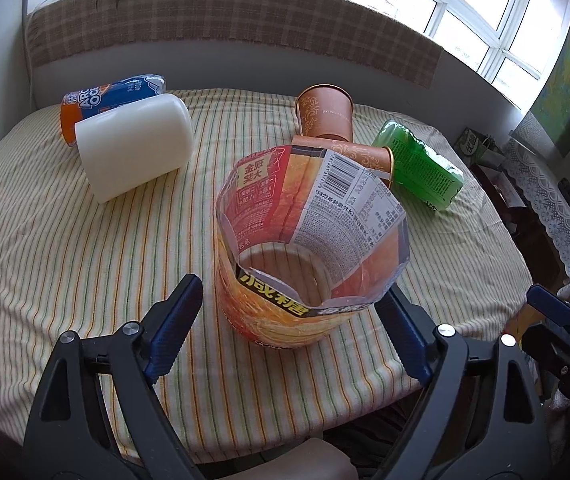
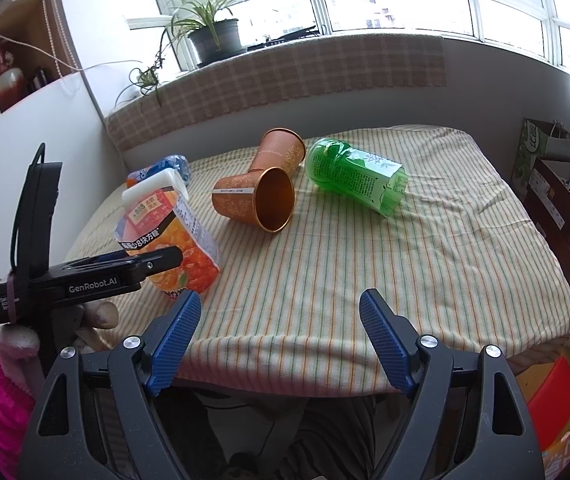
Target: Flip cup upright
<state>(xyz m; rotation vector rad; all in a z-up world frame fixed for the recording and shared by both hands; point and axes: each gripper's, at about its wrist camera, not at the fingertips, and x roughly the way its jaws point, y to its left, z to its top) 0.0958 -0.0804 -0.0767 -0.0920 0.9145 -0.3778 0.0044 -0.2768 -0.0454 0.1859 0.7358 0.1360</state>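
The left gripper (image 1: pixel 285 312) sits nearest its camera, its blue-padded fingers (image 1: pixel 173 328) spread wide on either side of the orange cup (image 1: pixel 309 256), a cut-off drink bottle wrapped in an orange printed label; the near finger stands clear of the cup wall, and whether the far finger touches it I cannot tell, so the tool looks released rather than clamped. The cup stands upright with its open mouth up, near the front edge of the striped tablecloth (image 1: pixel 65 240). At about ten o'clock from the cup a white cylinder (image 1: pixel 133 148) lies on its side, touching a blue and orange bottle (image 1: pixel 105 100) behind it. At about one o'clock two brown paper cups (image 1: pixel 325 116) lie tipped over against each other, and a green bottle (image 1: pixel 421 164) lies on its side just beside them. In the right wrist view the right gripper (image 2: pixel 281 332) hangs over the table's near edge, fingers wide apart and holding nothing, with the orange cup (image 2: pixel 173 236) at ten o'clock and the brown cups (image 2: pixel 261 192) and green bottle (image 2: pixel 357 180) lying farther back near twelve o'clock.
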